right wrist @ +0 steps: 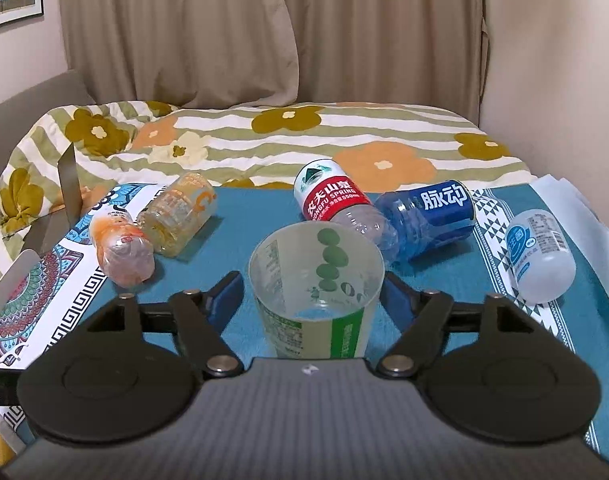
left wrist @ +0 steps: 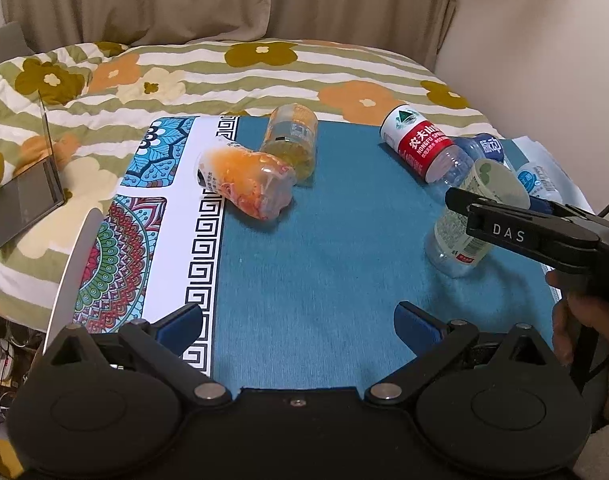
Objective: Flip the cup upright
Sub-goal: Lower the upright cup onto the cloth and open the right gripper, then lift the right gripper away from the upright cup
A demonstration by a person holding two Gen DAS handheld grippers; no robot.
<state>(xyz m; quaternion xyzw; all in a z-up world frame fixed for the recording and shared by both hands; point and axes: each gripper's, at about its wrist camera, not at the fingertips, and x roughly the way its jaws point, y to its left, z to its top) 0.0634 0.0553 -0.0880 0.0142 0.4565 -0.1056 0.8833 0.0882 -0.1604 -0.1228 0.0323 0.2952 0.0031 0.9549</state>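
Observation:
A clear cup with a green-and-white label (right wrist: 316, 292) stands upright on the blue mat (right wrist: 232, 240), mouth up. It sits between the blue pads of my right gripper (right wrist: 313, 286); the jaws close against its sides. In the left wrist view the same cup (left wrist: 470, 220) is at the right, with the right gripper's black fingers (left wrist: 500, 220) around it. My left gripper (left wrist: 300, 326) is open and empty, low over the mat's near edge.
Several cut bottle cups lie on their sides: orange (right wrist: 122, 252), yellow (right wrist: 180, 214), red-labelled (right wrist: 336, 204), blue (right wrist: 428, 218), white (right wrist: 540, 256). A laptop (left wrist: 24, 196) lies on the flowered quilt at left.

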